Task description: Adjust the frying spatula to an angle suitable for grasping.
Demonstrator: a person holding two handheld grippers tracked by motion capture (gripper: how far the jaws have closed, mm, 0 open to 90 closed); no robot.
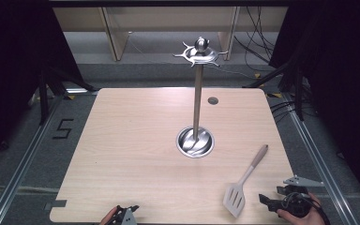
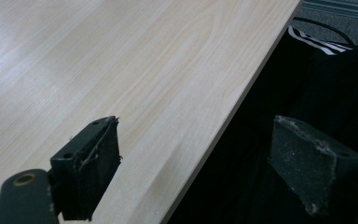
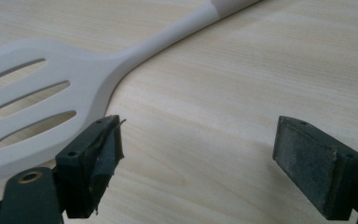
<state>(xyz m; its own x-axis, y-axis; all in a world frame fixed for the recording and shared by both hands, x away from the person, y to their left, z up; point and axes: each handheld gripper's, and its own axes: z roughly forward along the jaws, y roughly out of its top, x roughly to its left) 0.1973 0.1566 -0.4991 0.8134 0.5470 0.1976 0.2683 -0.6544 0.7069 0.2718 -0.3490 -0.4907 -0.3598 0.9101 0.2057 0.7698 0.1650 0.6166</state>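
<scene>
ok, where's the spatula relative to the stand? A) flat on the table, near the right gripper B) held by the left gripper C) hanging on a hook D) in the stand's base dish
A: the spatula lies flat on the table, beside the open right gripper.

Black right gripper (image 1: 268,201) with grey plate, worn jaws.
</scene>
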